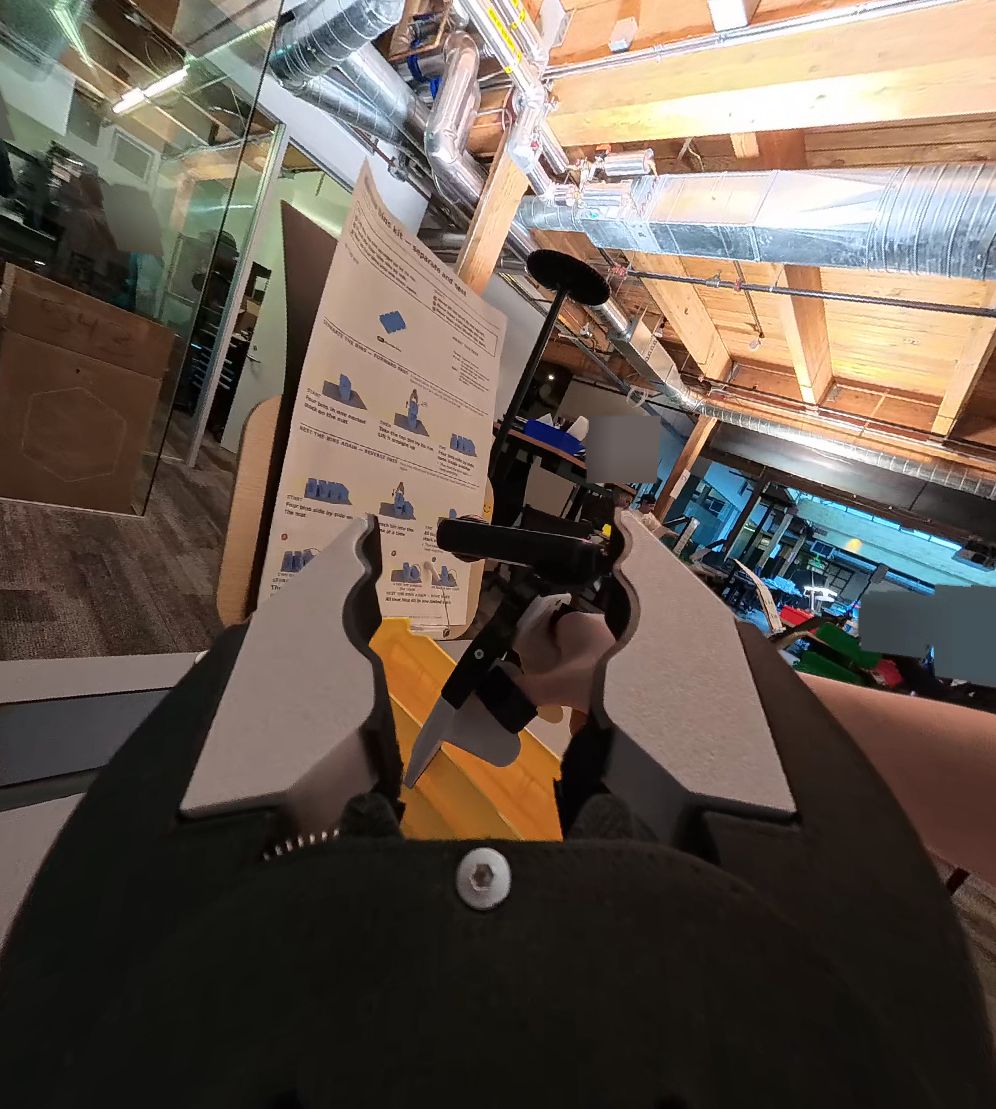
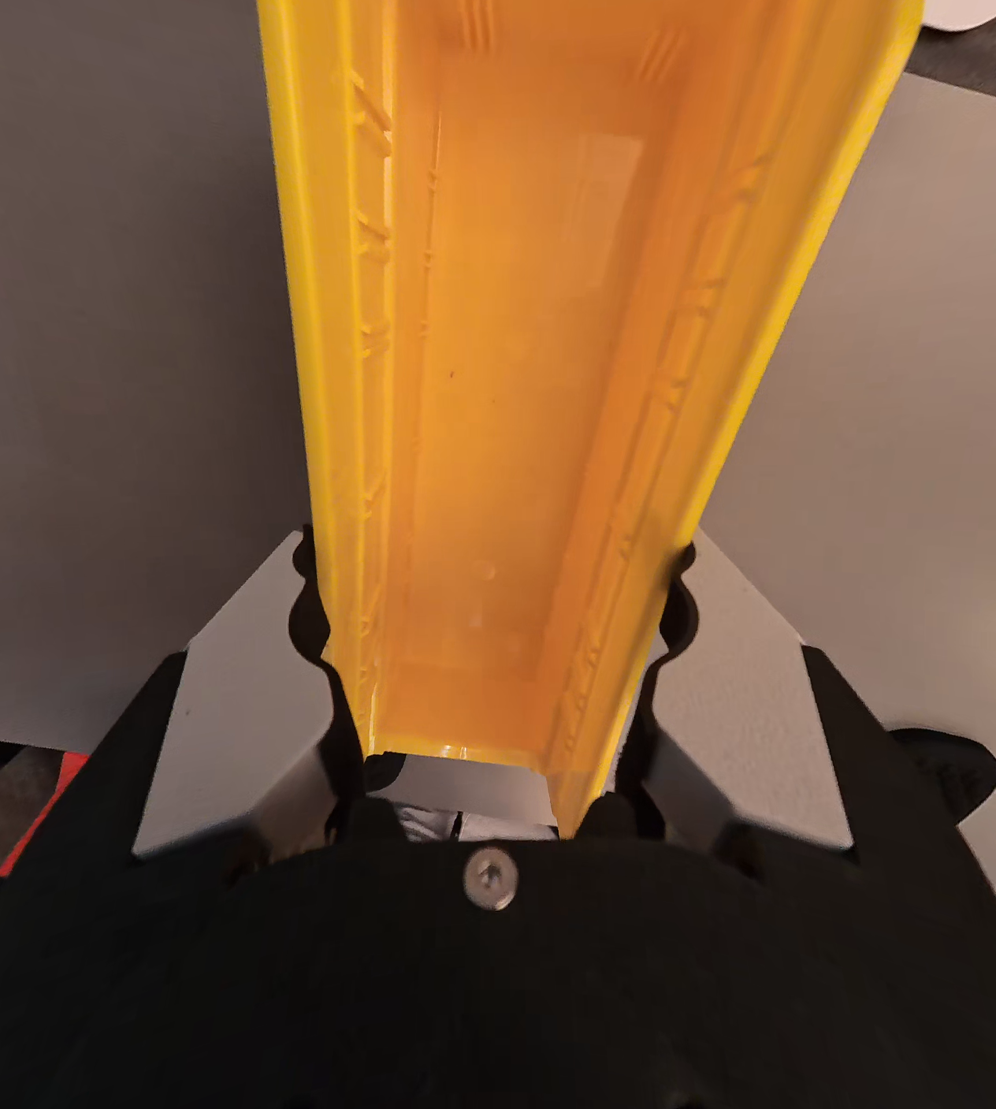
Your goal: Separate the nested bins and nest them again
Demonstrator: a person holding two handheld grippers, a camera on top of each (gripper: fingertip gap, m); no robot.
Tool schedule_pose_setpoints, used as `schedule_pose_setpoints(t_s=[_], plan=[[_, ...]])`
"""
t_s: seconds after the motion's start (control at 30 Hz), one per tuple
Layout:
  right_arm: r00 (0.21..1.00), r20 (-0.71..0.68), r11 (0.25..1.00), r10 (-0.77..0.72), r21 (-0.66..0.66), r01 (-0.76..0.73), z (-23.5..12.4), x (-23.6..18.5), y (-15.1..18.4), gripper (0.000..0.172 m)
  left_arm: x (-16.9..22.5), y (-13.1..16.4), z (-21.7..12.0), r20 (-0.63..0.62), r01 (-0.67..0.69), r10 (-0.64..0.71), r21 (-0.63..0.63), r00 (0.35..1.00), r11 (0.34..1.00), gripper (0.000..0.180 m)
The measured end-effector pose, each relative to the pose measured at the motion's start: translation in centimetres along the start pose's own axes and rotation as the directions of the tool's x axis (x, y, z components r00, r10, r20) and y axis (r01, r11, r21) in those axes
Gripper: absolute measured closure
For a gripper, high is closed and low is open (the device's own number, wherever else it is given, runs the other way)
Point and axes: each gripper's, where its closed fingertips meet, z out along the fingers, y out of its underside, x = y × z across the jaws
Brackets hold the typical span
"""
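Yellow bin point(image 2: 543, 360) — orange-tinted inside — on a plain grey table point(image 2: 93, 300).

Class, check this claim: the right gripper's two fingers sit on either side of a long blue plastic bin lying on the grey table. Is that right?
Wrong colour: the long plastic bin between the right gripper fingers is yellow, not blue, as the right wrist view shows. It lies on the grey table.

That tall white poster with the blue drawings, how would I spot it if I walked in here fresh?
Start at the grey table in the left wrist view, where a yellow bin lies. At the table's far edge, just beyond the bin, the instruction sheet stands upright against a dark panel, left of a black pole. It is the only white printed page there, with rows of small blue bin drawings.
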Motion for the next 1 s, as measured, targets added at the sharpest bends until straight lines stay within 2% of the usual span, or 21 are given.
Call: schedule_pose_setpoints(t_s=[0.23,0.47,0.63,0.8,1.0], plan=[[1.000,0.012,1.000,-0.010,0.013,0.010,-2.3,-0.2,-0.3,0.055,0.6,0.3,0.3,-0.012,-0.004,0.004,-0.015,1.000,1.000,0.106],[0.997,0.063,0.997,-0.042,0.072,0.037,-10.1,-0.6,-0.4,0.055,0.1,-0.2,0.0,-0.007,0.019,-0.019,0.014,1.000,1.000,0.107],[0.998,0.060,0.991,-0.036,0.130,0.028,-15.0,2.3,0.5,0.055,0.2,0.2,0.4,0.010,-0.003,0.003,-0.011,1.000,1.000,0.107],[0.999,0.035,0.988,0.028,0.149,-0.033,-13.8,7.7,1.7,0.055,0.7,0.2,0.4,-0.007,0.006,-0.006,-0.006,1.000,1.000,0.107],[0.997,0.046,0.986,0.069,0.150,-0.075,-7.6,12.9,2.6,0.055,0.9,0.0,0.3,-0.014,0.005,-0.005,-0.001,1.000,1.000,0.107]])
